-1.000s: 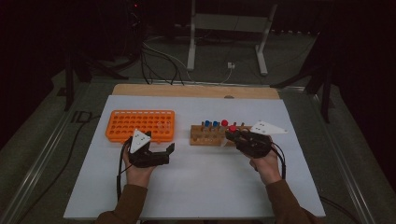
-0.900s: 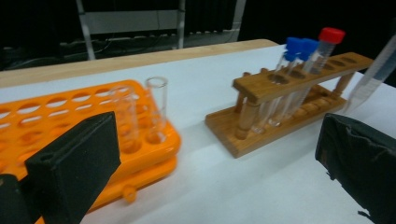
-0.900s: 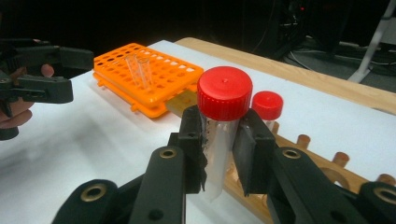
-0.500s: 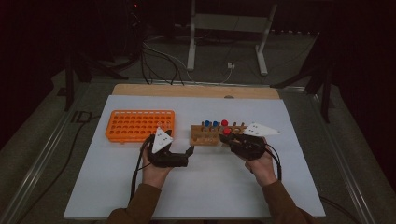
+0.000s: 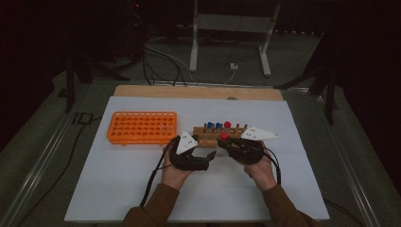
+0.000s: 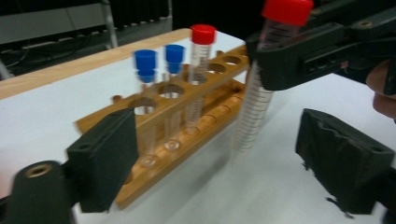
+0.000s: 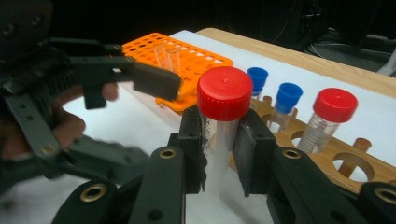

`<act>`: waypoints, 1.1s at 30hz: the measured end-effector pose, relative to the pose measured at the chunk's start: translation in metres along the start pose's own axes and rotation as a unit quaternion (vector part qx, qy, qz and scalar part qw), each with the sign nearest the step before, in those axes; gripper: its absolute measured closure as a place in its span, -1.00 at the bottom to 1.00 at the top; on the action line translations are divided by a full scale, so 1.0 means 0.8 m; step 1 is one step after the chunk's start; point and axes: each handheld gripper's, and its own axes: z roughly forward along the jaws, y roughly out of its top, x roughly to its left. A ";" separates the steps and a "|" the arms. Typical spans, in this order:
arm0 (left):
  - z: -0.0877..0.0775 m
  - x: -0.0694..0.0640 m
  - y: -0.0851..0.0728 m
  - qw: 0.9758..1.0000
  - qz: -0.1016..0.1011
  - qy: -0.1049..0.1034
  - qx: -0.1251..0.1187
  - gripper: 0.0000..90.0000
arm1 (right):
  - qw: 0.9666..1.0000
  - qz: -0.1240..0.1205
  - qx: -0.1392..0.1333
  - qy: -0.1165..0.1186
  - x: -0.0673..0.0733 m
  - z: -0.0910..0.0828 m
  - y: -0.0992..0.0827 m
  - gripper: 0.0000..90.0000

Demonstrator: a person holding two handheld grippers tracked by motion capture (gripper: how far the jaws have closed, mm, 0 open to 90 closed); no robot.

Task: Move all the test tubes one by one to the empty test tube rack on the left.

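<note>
White table surface (image 5: 118, 189): right gripper (image 7: 219, 154) clamps red-capped tube (image 7: 224, 121); left gripper (image 6: 219, 163), jaws just narrowing, empty, tube ahead.

Two hand-held grippers (image 5: 215, 155) (image 5: 226, 143), wooden rack (image 5: 208, 136), orange rack (image 5: 142, 127)

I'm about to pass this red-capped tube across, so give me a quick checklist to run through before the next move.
1. Right hand-held gripper shut on the red-capped tube: ok.
2. Tube lifted out of the wooden rack: ok.
3. Left hand-held gripper wide enough for the tube: ok; its jaws have just been closing, with the tube not yet between the pads.
4. Left hand-held gripper lined up on the tube's body: cannot tell.
5. Other tubes upright in the rack: ok.
6. Orange rack has free holes: ok.
</note>
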 end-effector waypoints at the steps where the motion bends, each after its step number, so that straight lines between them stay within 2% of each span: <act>1: 0.003 -0.001 0.000 1.000 0.000 -0.005 0.004 -0.62 | 1.000 0.000 0.000 0.001 0.001 0.000 0.000 0.65; 5: 0.011 -0.004 0.000 1.000 0.002 -0.016 0.012 -0.42 | 1.000 -0.001 0.001 0.005 0.003 0.001 0.000 0.65; 8: 0.014 -0.006 0.000 1.000 0.003 -0.022 0.015 -0.19 | 1.000 -0.003 0.003 0.010 0.005 0.002 0.000 0.65; 22: 0.016 -0.009 0.003 0.998 0.030 -0.058 0.022 0.64 | 1.000 -0.003 0.005 0.028 0.009 0.006 -0.002 0.65; 28: 0.015 -0.009 0.003 0.998 0.033 -0.055 0.020 0.68 | 1.000 -0.003 0.005 0.028 0.009 0.005 -0.001 0.63; 33: 0.014 -0.005 0.003 0.998 0.028 -0.047 0.022 0.68 | 1.000 0.004 -0.004 0.024 0.005 0.000 0.000 0.37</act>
